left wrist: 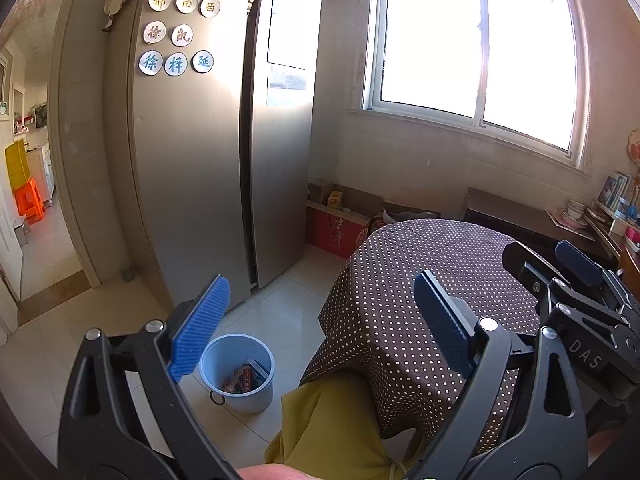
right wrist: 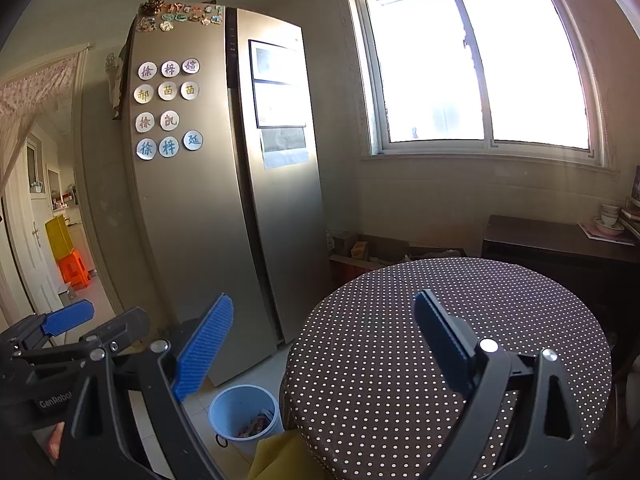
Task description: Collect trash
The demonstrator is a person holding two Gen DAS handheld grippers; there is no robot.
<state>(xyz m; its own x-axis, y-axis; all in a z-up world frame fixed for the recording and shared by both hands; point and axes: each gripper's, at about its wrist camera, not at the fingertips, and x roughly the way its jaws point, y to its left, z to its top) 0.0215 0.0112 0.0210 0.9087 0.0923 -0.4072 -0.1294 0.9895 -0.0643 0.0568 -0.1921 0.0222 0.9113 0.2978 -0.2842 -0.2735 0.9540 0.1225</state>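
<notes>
- On the tiled floor, beside the left edge of the round table (right wrist: 440, 320) in its dotted brown cloth, stands a pale blue bin (left wrist: 238, 372) with printed wrappers (left wrist: 246, 380) lying at its bottom.
- Left gripper (left wrist: 320, 328) hangs above the table's left edge, blue pads spread wide, holding nothing.
- Right gripper (right wrist: 324, 344) hovers just beside it over the tabletop, likewise spread wide and empty.
- Behind the bin rises a steel fridge (right wrist: 224, 200), under a bright window (right wrist: 480, 64).

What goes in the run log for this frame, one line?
left tool: open, empty | right tool: open, empty | blue bin: on floor, holds trash | round table: no trash visible
</notes>
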